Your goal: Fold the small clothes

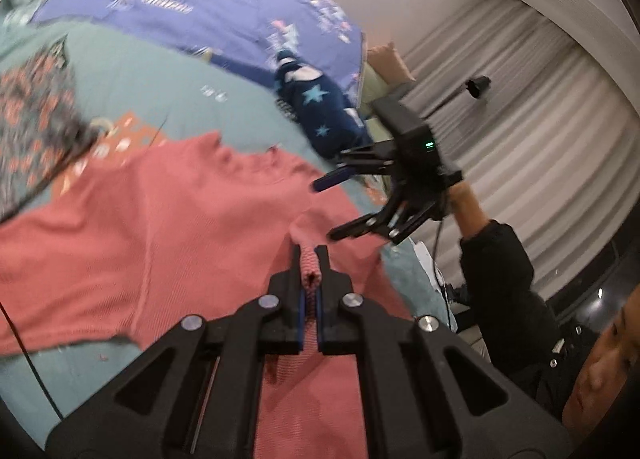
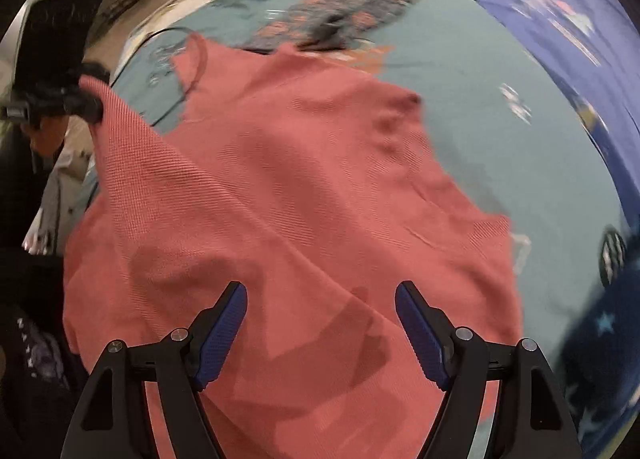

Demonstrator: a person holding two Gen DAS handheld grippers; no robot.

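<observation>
A salmon-pink knit garment point(image 1: 168, 227) lies spread on the teal bed cover point(image 1: 168, 91). My left gripper point(image 1: 310, 259) is shut on a pinched fold of the garment's edge and lifts it a little. It shows at the far left of the right wrist view point(image 2: 86, 107), holding up a corner of the pink garment point(image 2: 280, 187). My right gripper point(image 2: 320, 299) is open and empty, hovering over the garment's near part. It also shows in the left wrist view point(image 1: 334, 209), open, above the garment's right edge.
A dark floral garment point(image 1: 36, 119) lies at the left of the bed. A navy star-print garment point(image 1: 320, 107) lies beyond, on a purple printed blanket point(image 1: 224, 3). Grey curtains point(image 1: 540, 131) hang to the right. The person's face point(image 1: 600, 371) is at the lower right.
</observation>
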